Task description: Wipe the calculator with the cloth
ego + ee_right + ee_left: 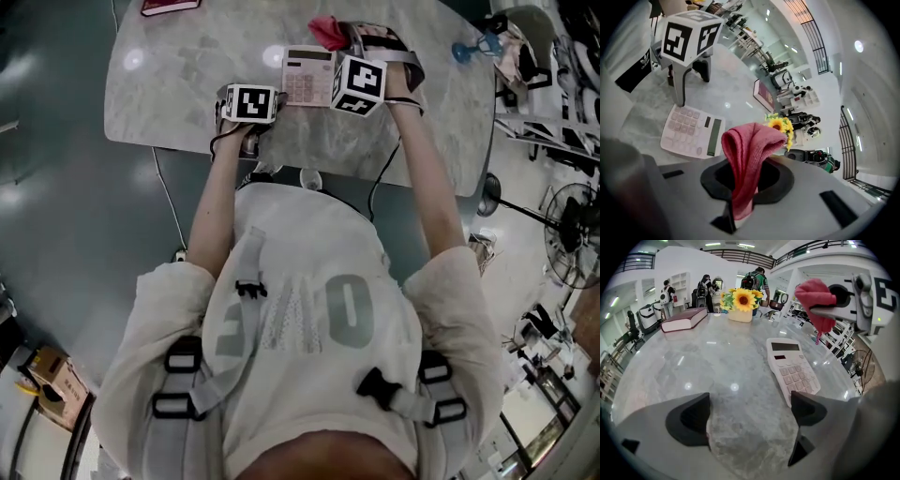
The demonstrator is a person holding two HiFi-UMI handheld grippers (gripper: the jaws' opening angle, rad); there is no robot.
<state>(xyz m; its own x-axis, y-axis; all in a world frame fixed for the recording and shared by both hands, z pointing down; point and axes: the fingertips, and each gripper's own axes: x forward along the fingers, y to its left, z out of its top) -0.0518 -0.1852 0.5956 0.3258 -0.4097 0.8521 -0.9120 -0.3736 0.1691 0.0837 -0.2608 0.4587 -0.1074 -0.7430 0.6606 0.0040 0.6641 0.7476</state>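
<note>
R gripper [743, 185] is clamped on the pink cloth [751, 143], a folded wad sticking out past the jaws, prob. so the soft bulge meets the keys, not the plastic. It hangs in the air, not touching the calculator [691, 131], which lies flat on the marble table [684, 376] w/ display at the far end. L gripper [751, 414] has jaws apart w/ nothing between, low by the calc's near corner, likely to steady it. Wiping looks not yet begun.
</note>
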